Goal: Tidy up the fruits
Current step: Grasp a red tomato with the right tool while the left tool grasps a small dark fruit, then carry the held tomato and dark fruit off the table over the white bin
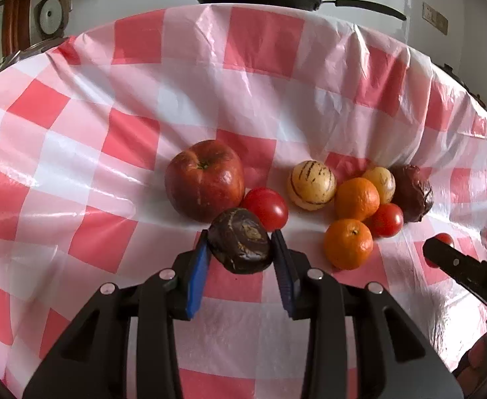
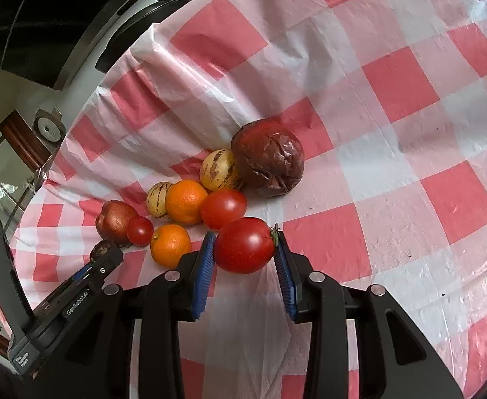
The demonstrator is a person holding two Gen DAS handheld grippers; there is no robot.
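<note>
Our left gripper (image 1: 240, 249) was clenched on a dark, wrinkled passion fruit (image 1: 240, 245), its blue pads (image 1: 197, 277) pressing either side, the fruit's long axis lying roughly crosswise between the jaws. Just beyond it, at about twelve o'clock, sat a small tomato (image 1: 266, 207), touching the red apple (image 1: 205, 180) at eleven o'clock. Out at two o'clock lay the main cluster: two striped pale melons (image 1: 311, 184), two mandarins (image 1: 349, 248), another tomato and a larger dark passion fruit (image 1: 411, 193), all packed close on the checked tablecloth (image 1: 77, 133). Our right gripper (image 2: 245, 249) was likewise clamped, on a big red tomato (image 2: 244, 245), its stem toward the right jaw. From that gripper the cluster lay at eleven o'clock, nearer than to the left one. We judged that each held fruit wanted setting beside its own kind: the tomato near the tomato (image 2: 223, 208) just ahead, the passion fruit across by its larger twin.
</note>
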